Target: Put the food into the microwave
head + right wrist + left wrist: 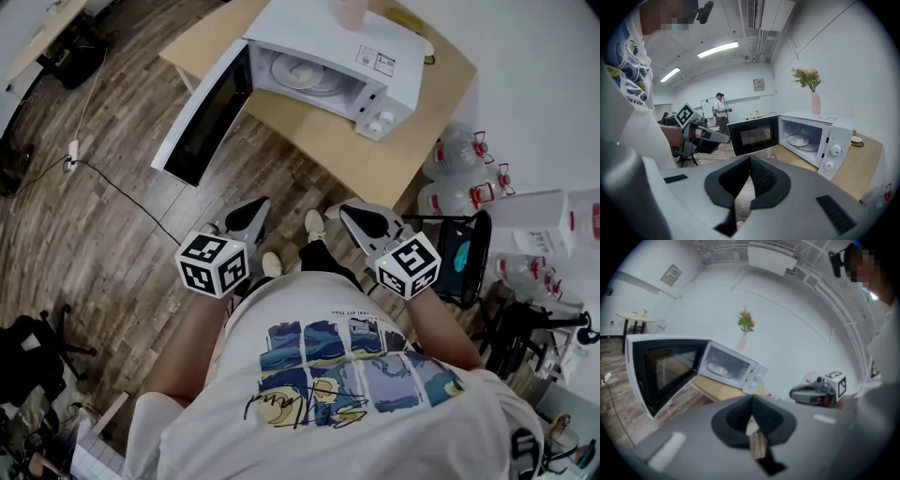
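The white microwave (pixel 328 56) stands on a wooden table (pixel 375 159) with its door (pixel 202 117) swung wide open to the left. Inside, a white plate (pixel 300 70) with pale food lies on the turntable; the plate (pixel 798 140) also shows in the right gripper view. Both grippers hover over the floor in front of the table, well short of the microwave. My left gripper (pixel 257 208) is shut with nothing in it, its pads (pixel 761 411) meeting. My right gripper (pixel 350 213) is shut and empty too, its pads (pixel 761 176) touching at the tip.
A pink vase with flowers (pixel 814 101) stands on top of the microwave. Water bottles (pixel 459 169) and a black chair (pixel 464 253) crowd the right of the table. A cable (pixel 112 183) runs across the wooden floor at left. A person (pixel 721 112) stands far back.
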Tool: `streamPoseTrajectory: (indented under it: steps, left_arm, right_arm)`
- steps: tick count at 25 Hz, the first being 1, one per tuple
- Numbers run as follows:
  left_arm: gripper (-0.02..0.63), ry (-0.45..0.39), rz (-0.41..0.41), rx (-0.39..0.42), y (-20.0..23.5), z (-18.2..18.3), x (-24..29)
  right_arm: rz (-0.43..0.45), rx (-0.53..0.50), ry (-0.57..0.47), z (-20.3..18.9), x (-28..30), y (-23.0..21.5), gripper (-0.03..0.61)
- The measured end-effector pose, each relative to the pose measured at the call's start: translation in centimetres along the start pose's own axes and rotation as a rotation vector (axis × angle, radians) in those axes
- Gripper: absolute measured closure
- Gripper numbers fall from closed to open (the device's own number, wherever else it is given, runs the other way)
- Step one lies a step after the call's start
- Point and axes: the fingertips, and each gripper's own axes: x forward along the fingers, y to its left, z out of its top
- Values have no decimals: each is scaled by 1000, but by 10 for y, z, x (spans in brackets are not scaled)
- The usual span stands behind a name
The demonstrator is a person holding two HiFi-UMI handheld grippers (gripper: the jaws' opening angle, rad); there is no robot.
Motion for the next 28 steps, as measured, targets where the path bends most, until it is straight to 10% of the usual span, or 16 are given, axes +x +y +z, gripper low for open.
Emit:
streamPoseTrajectory:
  steps: [28]
  left_arm:
    - [606,6,-2,34,6,-13,-32]
  right_arm:
    - [22,-74,22,4,12,33,572]
